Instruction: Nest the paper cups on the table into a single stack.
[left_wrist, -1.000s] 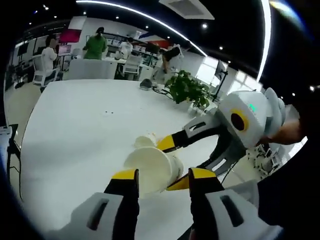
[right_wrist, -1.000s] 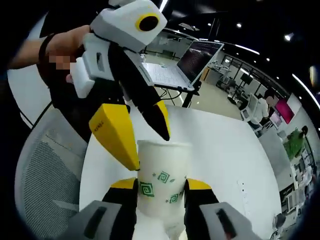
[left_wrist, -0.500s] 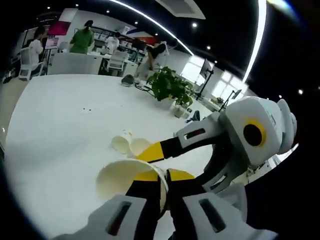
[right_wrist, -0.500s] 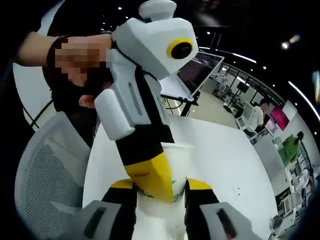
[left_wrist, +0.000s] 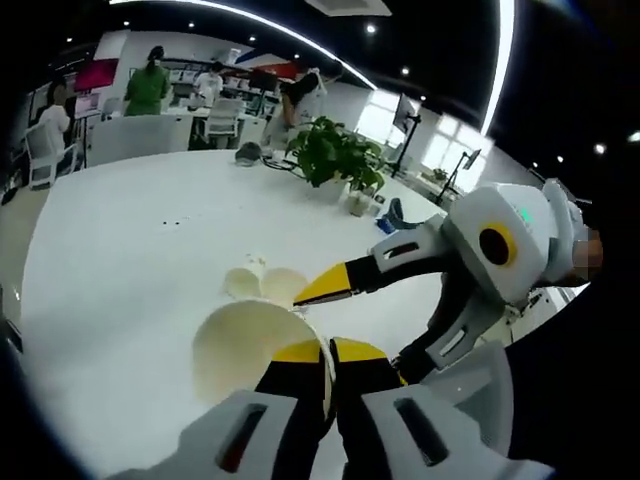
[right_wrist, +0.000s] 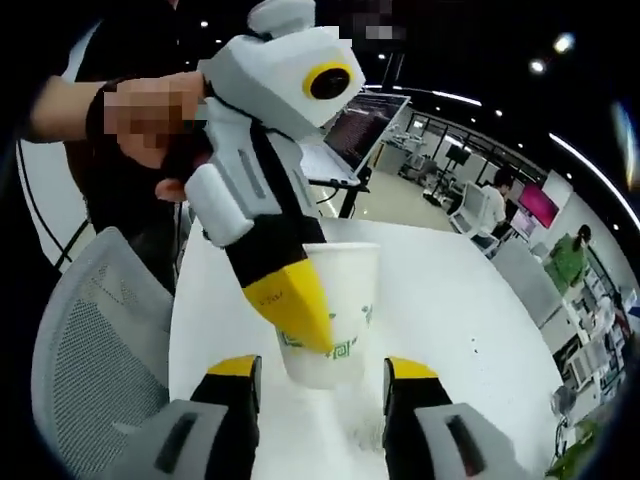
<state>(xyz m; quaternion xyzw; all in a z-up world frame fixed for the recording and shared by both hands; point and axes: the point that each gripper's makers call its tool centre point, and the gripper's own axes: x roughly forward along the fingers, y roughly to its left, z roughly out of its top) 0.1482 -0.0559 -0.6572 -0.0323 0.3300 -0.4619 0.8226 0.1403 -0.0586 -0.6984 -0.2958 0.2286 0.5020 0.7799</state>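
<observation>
- Yellow-tipped jaws of the left gripper are seen pinched together on the rim wall of a white paper cup, one jaw inside the mouth and one outside; the cup is gripped, its open mouth turned toward the camera.
- In the right gripper view, the same cup is shown from the side, with green square patterns printed low on its wall, and the left gripper is seen clamped on it from above.
- The right gripper is seen with its jaws spread wide, one on each side of the cup's base; no contact with the cup can be made out, so the cup is released by it.
- In the left gripper view, the right gripper enters from the right with its jaws apart, a hand being visible behind it.
- Two more cups are counted lying on the white table just beyond the held cup; three cups are counted in all.
- A potted plant and people far off are shown by the left gripper view; a laptop and a mesh chair are shown by the right gripper view.
</observation>
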